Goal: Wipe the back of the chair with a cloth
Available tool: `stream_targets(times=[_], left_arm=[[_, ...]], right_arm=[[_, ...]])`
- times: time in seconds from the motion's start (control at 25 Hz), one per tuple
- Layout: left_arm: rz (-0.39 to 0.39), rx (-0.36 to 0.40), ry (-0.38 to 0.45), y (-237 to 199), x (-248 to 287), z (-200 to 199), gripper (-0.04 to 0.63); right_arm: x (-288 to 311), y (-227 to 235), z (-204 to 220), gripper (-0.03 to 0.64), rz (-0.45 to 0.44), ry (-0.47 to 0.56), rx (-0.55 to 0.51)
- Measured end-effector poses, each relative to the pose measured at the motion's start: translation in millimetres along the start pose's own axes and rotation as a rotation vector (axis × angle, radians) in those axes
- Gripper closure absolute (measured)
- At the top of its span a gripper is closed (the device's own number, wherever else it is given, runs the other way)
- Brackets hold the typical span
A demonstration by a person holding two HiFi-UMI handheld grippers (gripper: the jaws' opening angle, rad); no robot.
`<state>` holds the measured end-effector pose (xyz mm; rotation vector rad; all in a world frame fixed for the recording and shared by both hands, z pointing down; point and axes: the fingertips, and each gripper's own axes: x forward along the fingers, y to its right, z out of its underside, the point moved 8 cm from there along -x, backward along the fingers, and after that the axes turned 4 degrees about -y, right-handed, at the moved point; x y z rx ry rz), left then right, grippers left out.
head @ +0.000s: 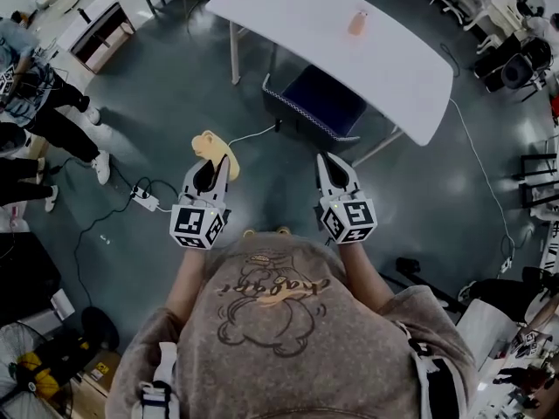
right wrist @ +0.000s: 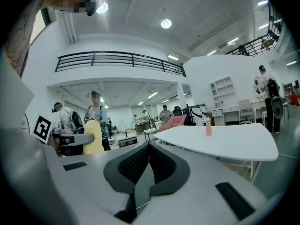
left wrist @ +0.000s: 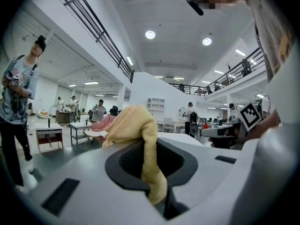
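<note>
Since the left gripper [head: 210, 169] is clamped on the yellow cloth [head: 210, 145] and hangs well short of the chair [head: 319, 103], nothing has touched the chair's back yet, so here's what I'd worry about.

- Grip: in the left gripper view only a thin fold of the cloth sits between the jaws, with most of it bunched up above them. I reckon dragging it along the chair's back rail could tug it straight out.
- Chair: it's tucked under the white table [head: 349, 42] just behind it. The right gripper [head: 331, 164] is closed on nothing and sits on the near side of the chair, so it isn't bracing anything. A firm wipe might just shove the chair further under.
- Bottle: a small pinkish bottle [head: 357, 23] stands on the table beyond the chair. Knock the table through the chair and it probably tips.
- Cable: there's a white cable and power strip [head: 144, 201] on the floor left of the chair, so stepping in could snag a foot.
</note>
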<state>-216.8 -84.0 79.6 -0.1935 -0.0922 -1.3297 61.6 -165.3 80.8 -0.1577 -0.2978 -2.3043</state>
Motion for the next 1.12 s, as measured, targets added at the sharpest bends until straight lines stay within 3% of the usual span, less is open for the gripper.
stream_targets(times=[1.12], left_arm=[[0.013, -0.044, -0.029, -0.3, 7.1, -1.4, 0.543]], right_arm=[[-0.6, -1.6, -3.2, 0.592, 0.009, -0.004, -0.008]])
